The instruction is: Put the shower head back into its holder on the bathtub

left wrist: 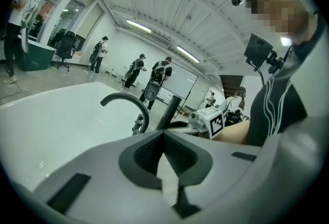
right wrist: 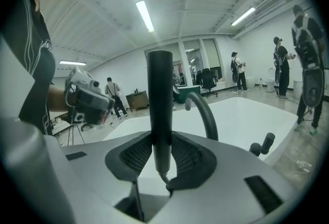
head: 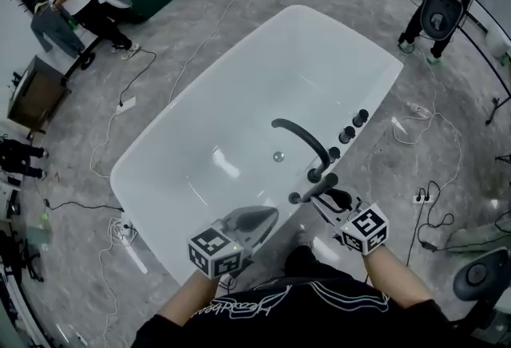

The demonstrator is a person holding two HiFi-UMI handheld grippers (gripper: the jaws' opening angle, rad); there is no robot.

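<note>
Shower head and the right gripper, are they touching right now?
Touching. The right gripper view shows the right gripper with its jaws closed on the dark shower head, one pad pressed against each side of its handle.

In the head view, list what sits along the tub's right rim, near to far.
The right tool clamped on the slim black shower head wand → base of the curved black spout → row of round black knobs.
</note>
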